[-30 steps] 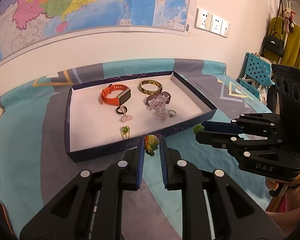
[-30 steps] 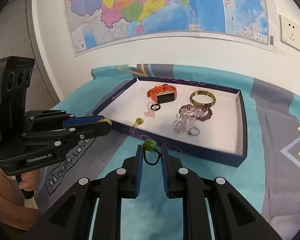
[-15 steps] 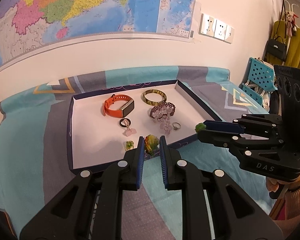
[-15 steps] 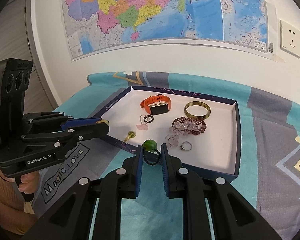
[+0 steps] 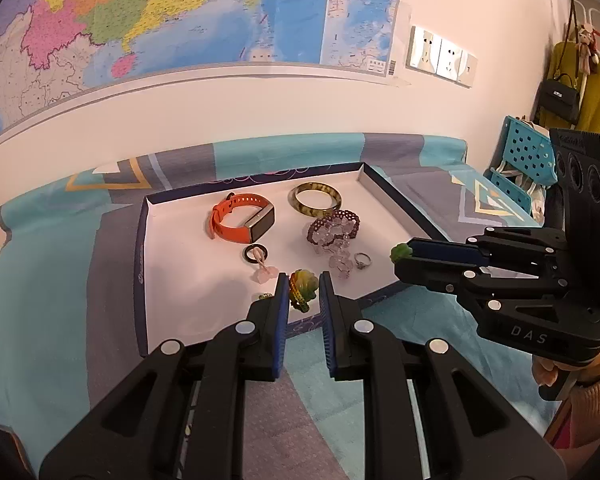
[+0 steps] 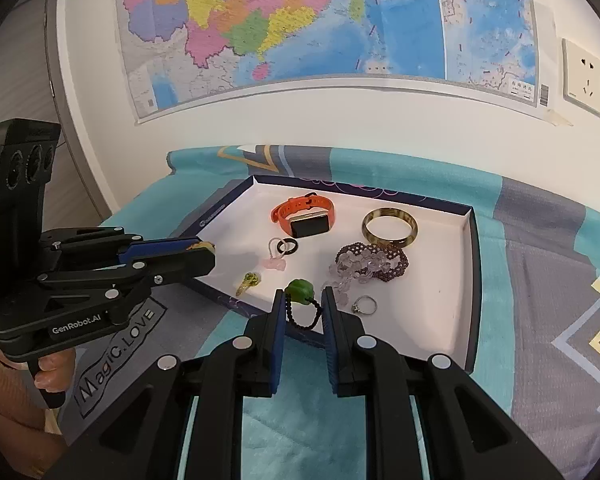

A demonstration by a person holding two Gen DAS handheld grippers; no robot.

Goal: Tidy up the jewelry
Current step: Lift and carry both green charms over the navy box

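Note:
A navy tray with a white floor point(image 5: 180, 280) point(image 6: 466, 280) lies on the patterned cloth. In it are an orange watch point(image 5: 242, 222) point(image 6: 306, 216), an amber bangle point(image 5: 315, 199) point(image 6: 389, 227), a purple bead bracelet point(image 5: 334, 230) point(image 6: 374, 260), a silver ring point(image 5: 362, 260) point(image 6: 365, 305), a black ring with pink charm point(image 5: 257, 255) point(image 6: 286, 247) and a small yellow-green clip point(image 6: 247, 282). My left gripper point(image 5: 304, 294) is shut on a green-orange bead pendant point(image 5: 303, 286) over the tray's near edge. My right gripper point(image 6: 301, 304) is shut on a green bead with black cord point(image 6: 300, 292).
A wall with a large map point(image 5: 180, 20) and sockets point(image 5: 440, 56) rises behind the table. A blue perforated chair point(image 5: 520, 160) and hanging clothes point(image 5: 592, 92) stand at the right. The cloth point(image 6: 540, 240) surrounds the tray on all sides.
Both grippers have moved forward over the tray's near edge with their bead pieces still held. The tray contents have not moved.

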